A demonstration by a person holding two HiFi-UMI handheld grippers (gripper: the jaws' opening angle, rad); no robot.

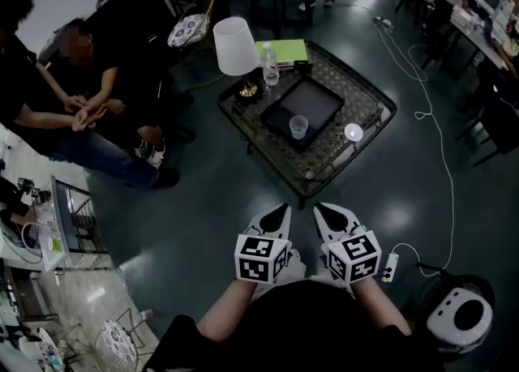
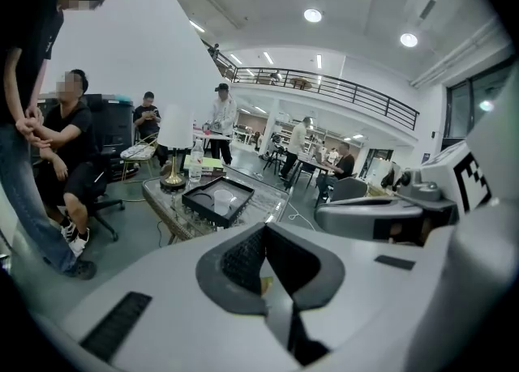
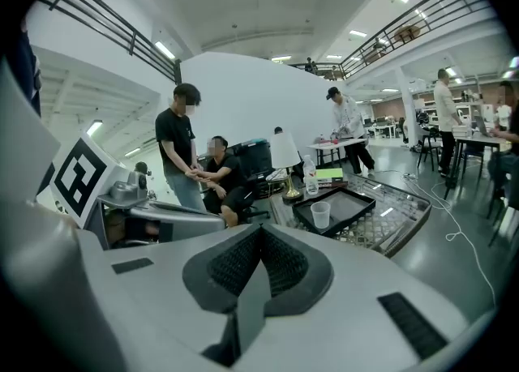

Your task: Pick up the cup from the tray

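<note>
Cup [image 1: 298,126]: sitting in the tray [image 1: 323,93], well ahead of both tools.
Left tool [image 1: 278,211], right tool [image 1: 324,211]: closed, empty, pointing side by side toward the desk [image 1: 366,100].

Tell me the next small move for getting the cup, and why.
Probably carry the right tongs forward toward the cup, opening them on the way. They and the left tongs are both shut and empty, held close to the body and well short of the table. The cup stands upright on the black tray.

Clear plastic cup [image 1: 298,126] – matt black tray [image 1: 313,100]
</note>
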